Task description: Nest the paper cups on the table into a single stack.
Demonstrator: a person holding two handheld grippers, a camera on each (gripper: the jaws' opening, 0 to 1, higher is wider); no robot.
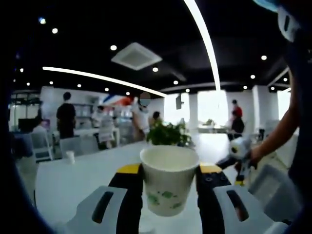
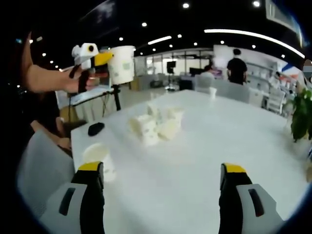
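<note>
1. No brand or readable writing shows; the held cup (image 1: 168, 179) bears only faint green marks, too blurred to read
2. In the left gripper view the cup's base is clear of the table (image 1: 73, 175) and its rim is whole, but its sides are partly hidden by the jaws
3. In the right gripper view a heap of cups (image 2: 155, 126) lies on its side near the middle of the table (image 2: 234, 141); how many there are cannot be told, since they blur into one pale mass
4. One more cup (image 2: 99, 158) stands upright just beside the right gripper's left jaw; its lower part is cut off by that jaw
5. A small dark thing (image 2: 95, 128) lies near the table's edge, too small to identify
6. A small cup (image 1: 70, 156) stands far off on the table in the left gripper view
7. The left gripper (image 1: 169, 187) is closed to the cup's width, one jaw pressed on each side, holding it upright in the air
8. In the right gripper view the same left gripper (image 2: 100, 61) shows high on the left, held in a hand (image 2: 80, 78), cup (image 2: 121, 64) at its tip
9. The right gripper (image 2: 163, 185) is spread wide with nothing between the jaws, low over bare table
10. A plant (image 1: 168, 134) stands beyond the held cup; people stand in the background
</note>
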